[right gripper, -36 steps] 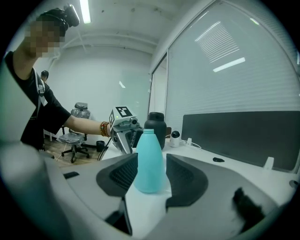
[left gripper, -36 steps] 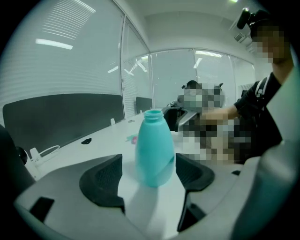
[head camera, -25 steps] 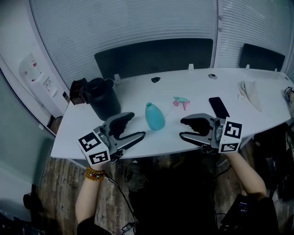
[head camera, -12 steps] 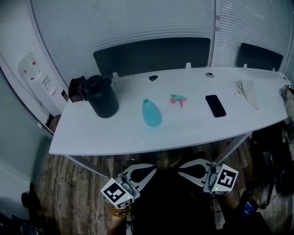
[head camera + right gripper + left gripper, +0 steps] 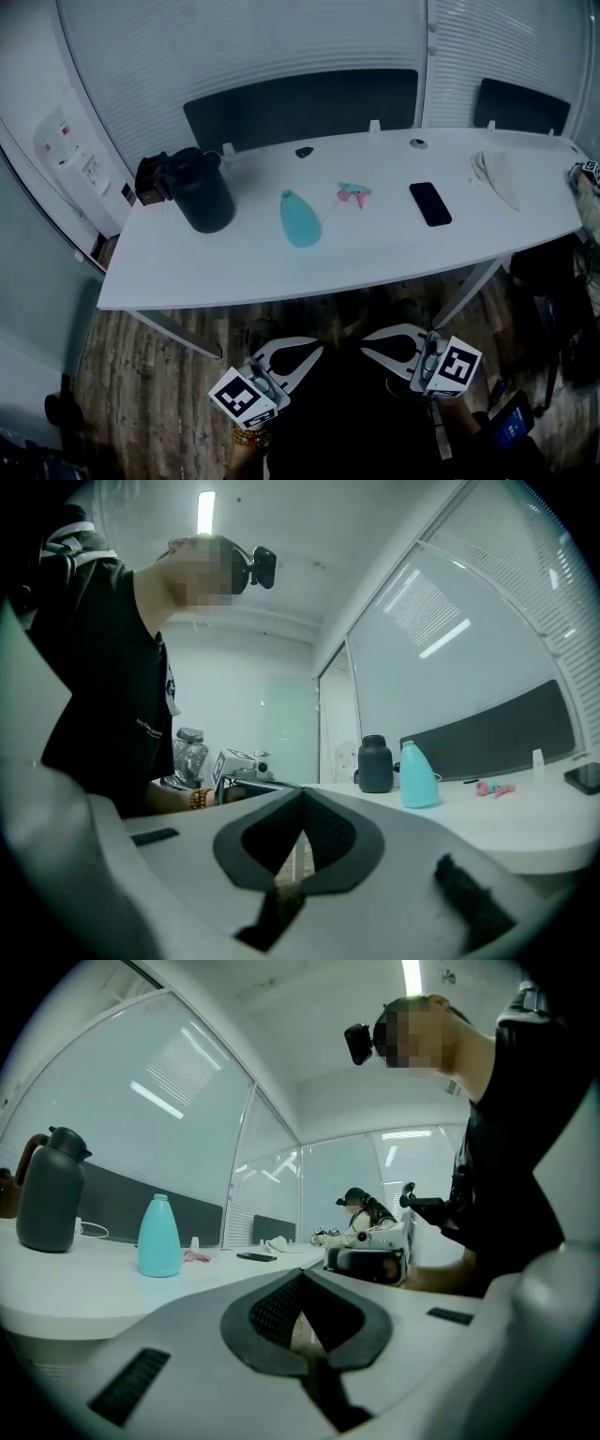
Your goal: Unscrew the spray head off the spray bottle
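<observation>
Spray bottle [image 5: 300,220] stands mid-table [image 5: 281,281], its neck bare. The pink-and-teal spray head [image 5: 354,194] lies just beside it, apparently already unscrewed. Left gripper [image 5: 314,349] and right gripper [image 5: 367,337] hang below the near edge, the 2 jaw pairs closed on nothing. Hazard: a knock tips the open bottle and spills it.

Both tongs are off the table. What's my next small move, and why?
Probably none: keep both parked. The spray head lies on the table apart from the bottle, so the unscrewing looks done. The left tongs and right tongs are shut and empty, short of the table's near edge.
</observation>
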The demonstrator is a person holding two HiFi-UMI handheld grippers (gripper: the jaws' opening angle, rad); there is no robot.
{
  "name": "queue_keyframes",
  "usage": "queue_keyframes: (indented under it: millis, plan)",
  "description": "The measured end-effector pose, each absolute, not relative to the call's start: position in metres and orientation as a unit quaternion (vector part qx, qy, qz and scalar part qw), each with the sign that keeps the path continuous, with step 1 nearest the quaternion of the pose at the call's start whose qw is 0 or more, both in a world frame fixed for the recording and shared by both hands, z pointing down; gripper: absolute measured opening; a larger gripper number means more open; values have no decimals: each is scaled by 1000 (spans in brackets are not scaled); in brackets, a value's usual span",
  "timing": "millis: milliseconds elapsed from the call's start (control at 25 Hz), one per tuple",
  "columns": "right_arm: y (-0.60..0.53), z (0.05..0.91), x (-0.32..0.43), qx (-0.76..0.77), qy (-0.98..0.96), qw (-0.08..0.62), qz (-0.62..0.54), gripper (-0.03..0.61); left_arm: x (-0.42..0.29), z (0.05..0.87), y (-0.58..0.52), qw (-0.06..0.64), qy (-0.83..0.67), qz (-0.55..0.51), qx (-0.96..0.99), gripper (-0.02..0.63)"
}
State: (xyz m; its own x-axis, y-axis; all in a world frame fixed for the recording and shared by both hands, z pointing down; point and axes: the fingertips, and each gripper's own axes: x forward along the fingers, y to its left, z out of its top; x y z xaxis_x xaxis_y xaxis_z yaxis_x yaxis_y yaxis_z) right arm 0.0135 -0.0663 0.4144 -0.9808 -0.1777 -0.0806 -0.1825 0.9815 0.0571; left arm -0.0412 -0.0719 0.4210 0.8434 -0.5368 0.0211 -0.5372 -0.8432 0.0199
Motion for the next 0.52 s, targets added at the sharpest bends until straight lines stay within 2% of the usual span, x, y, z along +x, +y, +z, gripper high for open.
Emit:
queue_keyframes:
  millis: [520]
  plan:
    - [-51,426,15,-93,995,23,28,0,-29,422,-49,13,-276,2,961,5]
